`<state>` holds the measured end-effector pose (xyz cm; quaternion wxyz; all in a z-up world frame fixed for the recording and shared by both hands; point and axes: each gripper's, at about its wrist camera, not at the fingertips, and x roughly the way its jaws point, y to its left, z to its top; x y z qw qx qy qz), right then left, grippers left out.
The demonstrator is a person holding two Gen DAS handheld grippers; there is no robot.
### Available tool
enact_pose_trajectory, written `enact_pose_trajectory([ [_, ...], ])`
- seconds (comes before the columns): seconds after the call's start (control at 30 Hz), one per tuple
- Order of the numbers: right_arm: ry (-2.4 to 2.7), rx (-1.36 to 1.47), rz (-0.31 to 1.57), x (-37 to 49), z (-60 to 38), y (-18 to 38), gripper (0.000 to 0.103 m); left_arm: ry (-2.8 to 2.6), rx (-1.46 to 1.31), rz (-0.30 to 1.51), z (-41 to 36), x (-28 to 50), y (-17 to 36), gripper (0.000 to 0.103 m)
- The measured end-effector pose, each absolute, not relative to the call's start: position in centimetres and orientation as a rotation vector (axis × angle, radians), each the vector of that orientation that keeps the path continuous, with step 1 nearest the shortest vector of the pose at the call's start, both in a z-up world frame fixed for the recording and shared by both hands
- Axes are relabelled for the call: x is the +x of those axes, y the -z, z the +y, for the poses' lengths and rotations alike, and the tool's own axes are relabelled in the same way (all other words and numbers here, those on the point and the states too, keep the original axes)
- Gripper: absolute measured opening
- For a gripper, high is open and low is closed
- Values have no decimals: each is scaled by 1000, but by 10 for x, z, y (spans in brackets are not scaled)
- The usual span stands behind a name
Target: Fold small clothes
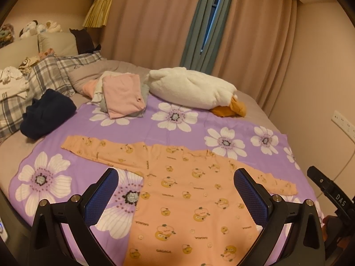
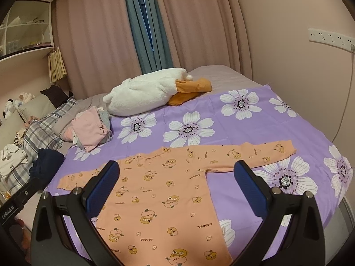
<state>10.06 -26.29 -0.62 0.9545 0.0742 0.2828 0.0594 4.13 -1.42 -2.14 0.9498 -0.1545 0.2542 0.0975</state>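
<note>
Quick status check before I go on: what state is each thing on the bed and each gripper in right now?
orange top: spread flat, sleeves out, unfolded
pink clothes pile: folded, stacked
navy garment: bunched up
plush duck: lying on its side
floral sheet: spread flat under the top
left gripper: open, holding nothing
right gripper: open, holding nothing

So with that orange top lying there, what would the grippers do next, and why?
Probably each gripper goes down to a sleeve to fold it inward: the orange top lies flat with both sleeves spread, and the left gripper and right gripper hover open, holding nothing.
</note>
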Motion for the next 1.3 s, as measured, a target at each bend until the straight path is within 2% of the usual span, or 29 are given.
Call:
enact_pose_trajectory([
  [1.03,-134,183,559,98,-279,3,103,-156,-374,490,-5,49,23,103],
  [1.17,-62,199,577,105,-297,6,103,-130,-451,450,32,76,40,103],
  [1.3,78,238,577,109,-330,9,103,-95,-664,466,82,120,86,103],
])
